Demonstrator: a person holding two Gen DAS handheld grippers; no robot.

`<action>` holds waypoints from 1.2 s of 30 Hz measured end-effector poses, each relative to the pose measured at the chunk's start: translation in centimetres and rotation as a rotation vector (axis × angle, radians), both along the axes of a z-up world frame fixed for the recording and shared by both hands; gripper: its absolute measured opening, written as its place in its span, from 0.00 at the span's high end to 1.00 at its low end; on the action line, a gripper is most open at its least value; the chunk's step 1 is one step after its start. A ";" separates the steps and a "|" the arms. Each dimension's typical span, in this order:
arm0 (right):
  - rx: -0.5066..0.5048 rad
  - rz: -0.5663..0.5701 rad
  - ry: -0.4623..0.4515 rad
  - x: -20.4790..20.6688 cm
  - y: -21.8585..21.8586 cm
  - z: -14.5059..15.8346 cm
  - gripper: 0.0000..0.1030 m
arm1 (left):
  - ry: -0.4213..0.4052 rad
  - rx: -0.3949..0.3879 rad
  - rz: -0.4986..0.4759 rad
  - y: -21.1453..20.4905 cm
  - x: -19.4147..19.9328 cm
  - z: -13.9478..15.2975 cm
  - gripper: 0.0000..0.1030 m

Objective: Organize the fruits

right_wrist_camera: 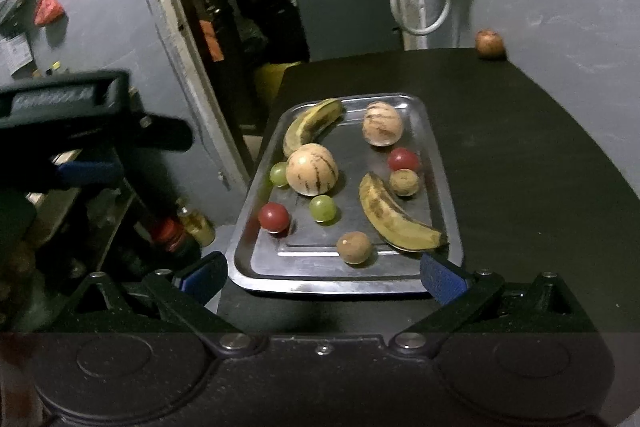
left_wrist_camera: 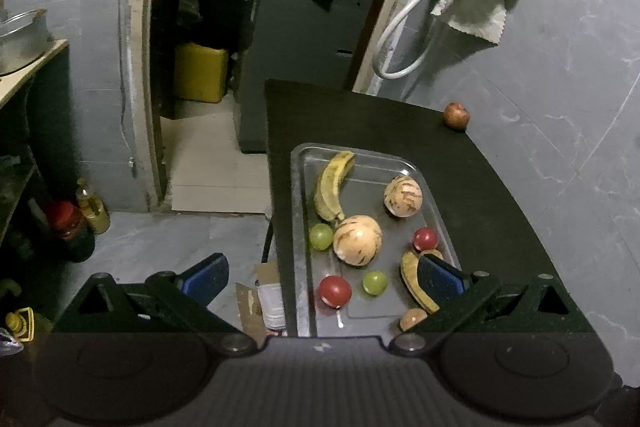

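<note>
Both hand-held grippers, left (left_wrist_camera: 322,277) and right (right_wrist_camera: 322,273), hang spread wide with nothing between their blue pads, above a dark worktop (right_wrist_camera: 520,155) against a grey wall beside an open doorway. Bananas, melons and small round fruits lie in the steel tray (right_wrist_camera: 256,259); one reddish fruit (right_wrist_camera: 489,44) sits apart at the worktop's far corner.

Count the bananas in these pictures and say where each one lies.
2. One banana lies at the far left corner of the metal tray, touching a striped melon. The other banana lies near the tray's near right corner. None seems hidden.
</note>
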State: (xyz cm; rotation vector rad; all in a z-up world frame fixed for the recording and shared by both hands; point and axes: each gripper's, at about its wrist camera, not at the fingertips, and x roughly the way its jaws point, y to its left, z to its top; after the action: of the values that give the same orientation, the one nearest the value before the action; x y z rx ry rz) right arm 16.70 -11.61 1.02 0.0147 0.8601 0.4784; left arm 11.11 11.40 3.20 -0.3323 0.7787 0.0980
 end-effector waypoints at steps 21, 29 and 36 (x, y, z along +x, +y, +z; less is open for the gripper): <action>-0.064 -0.150 -0.166 -5.9 -3.5 2.8 0.01 | -0.018 0.053 0.039 -0.3 -7.6 0.0 0.01; -0.044 -0.122 -0.180 -5.1 -4.9 3.2 0.01 | -0.060 0.119 0.022 -1.8 -9.1 1.0 0.01; -0.028 -0.076 -0.193 -4.5 -6.9 3.7 0.01 | -0.079 0.146 0.045 -3.6 -10.2 1.8 0.01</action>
State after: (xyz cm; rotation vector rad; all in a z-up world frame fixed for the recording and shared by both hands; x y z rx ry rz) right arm 12.25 -18.46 4.71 -0.0238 0.6744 0.3894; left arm 0.95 7.76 4.98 -0.2136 0.6817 0.1820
